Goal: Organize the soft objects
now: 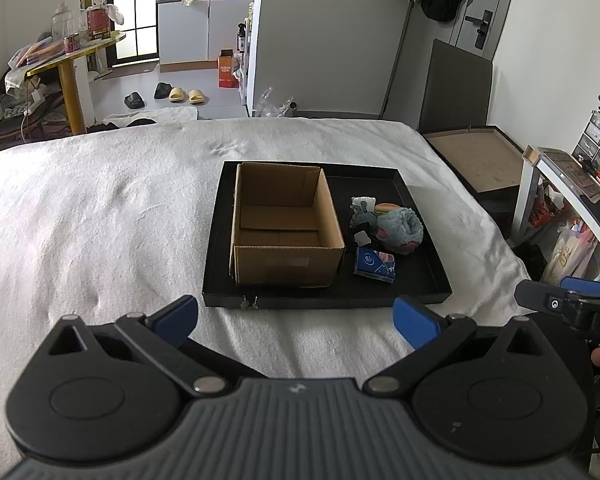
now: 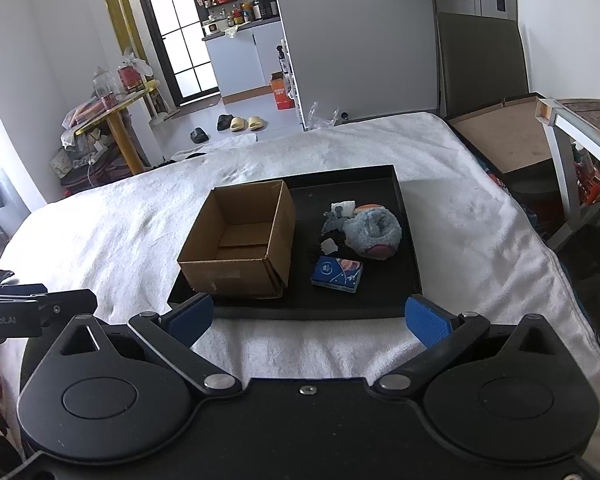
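1. Left gripper (image 1: 296, 320): held low over the bed (image 1: 100, 208), short of the tray; its blue fingers (image 1: 414, 320) are spread wide and nothing is held.
2. Right gripper (image 2: 308, 316): likewise held at the near edge of the tray, fingers (image 2: 426, 320) wide apart and empty.
3. Tray (image 2: 408, 248): a shallow black tray laid on the white bed cover. Because the bedding is soft, it is judged that the tray could tip or slide if pressed at one edge.
4. Cardboard box (image 2: 236, 280): stood in the left half of the tray, open at the top and seen to be empty. It is taken to be the destination. A light box may be pushed aside if its rim is struck.
5. Tissue pack (image 2: 337, 275): a small blue pack lying flat, just right of the box, nearest the fingers.
6. Fluffy slipper (image 2: 376, 232): a blue-grey plush item behind the pack, touching a grey toy (image 2: 334, 222) and small scraps. Since these are bunched together, two could be caught in one grasp, or a neighbour dragged out and dropped onto the bed.
7. No item is yet in the box.
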A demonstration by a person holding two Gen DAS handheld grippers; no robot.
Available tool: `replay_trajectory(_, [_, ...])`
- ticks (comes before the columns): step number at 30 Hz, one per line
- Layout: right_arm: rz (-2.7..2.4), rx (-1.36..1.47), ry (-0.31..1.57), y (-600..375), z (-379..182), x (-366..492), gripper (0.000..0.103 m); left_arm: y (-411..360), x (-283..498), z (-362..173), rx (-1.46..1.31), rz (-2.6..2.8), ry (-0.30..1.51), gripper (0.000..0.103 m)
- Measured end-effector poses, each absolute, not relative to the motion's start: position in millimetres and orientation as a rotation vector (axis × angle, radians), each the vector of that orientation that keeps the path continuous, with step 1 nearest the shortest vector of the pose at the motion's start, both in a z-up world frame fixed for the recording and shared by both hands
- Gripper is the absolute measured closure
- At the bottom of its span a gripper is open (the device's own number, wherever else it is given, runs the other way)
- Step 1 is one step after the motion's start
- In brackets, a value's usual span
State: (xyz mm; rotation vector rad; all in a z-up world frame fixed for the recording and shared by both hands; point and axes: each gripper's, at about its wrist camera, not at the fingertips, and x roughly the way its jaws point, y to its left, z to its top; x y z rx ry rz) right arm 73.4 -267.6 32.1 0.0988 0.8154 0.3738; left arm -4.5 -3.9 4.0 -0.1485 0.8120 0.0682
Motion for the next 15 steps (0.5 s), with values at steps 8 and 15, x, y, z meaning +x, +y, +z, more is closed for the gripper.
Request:
replay_trajectory(8, [0.373, 0.095, 0.81, -269.3, 34.5, 72.4, 0.0, -4.8, -8.0, 6.4, -0.147, 0.063, 0.798, 0.0])
replay_trajectory(15, [0.367, 0.093, 0.808, -270.2, 38.1, 71.8, 0.0, -5.8, -8.8, 7.1, -0.147, 0.064, 0.796, 0.0])
